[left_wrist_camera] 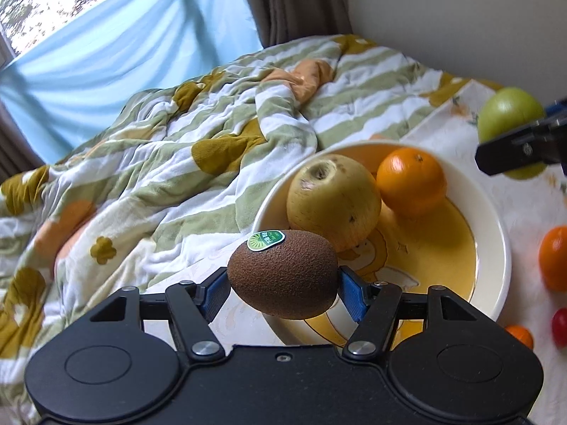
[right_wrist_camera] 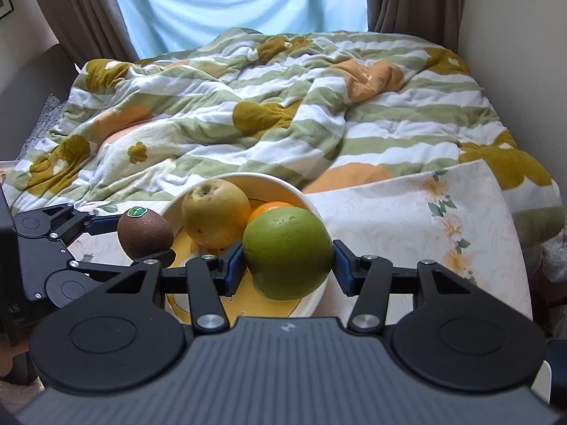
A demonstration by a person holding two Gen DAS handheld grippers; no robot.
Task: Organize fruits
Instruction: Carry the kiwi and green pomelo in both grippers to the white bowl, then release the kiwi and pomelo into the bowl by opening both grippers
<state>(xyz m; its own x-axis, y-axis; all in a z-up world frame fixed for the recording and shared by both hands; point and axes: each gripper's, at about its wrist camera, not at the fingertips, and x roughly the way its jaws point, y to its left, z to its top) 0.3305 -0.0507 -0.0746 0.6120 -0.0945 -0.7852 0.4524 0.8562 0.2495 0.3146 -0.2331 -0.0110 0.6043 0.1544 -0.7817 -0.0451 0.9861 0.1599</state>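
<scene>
My left gripper (left_wrist_camera: 281,288) is shut on a brown kiwi (left_wrist_camera: 282,273) with a green sticker, held over the near-left rim of a cream bowl (left_wrist_camera: 496,248) with a yellow inside. The bowl holds a yellow pear (left_wrist_camera: 331,200) and an orange (left_wrist_camera: 411,180). My right gripper (right_wrist_camera: 288,262) is shut on a green apple (right_wrist_camera: 287,253), held above the bowl's right rim (right_wrist_camera: 312,205). The right wrist view also shows the kiwi (right_wrist_camera: 144,233) in the left gripper (right_wrist_camera: 141,237), the pear (right_wrist_camera: 214,212) and the orange (right_wrist_camera: 273,207). The green apple (left_wrist_camera: 510,117) shows at the right of the left wrist view.
The bowl stands on a floral cloth (right_wrist_camera: 425,219) next to a rumpled striped blanket (right_wrist_camera: 283,106). Another orange (left_wrist_camera: 554,258), a small red fruit (left_wrist_camera: 560,322) and a small orange fruit (left_wrist_camera: 519,334) lie on the cloth right of the bowl. A wall (right_wrist_camera: 514,35) is close on the right.
</scene>
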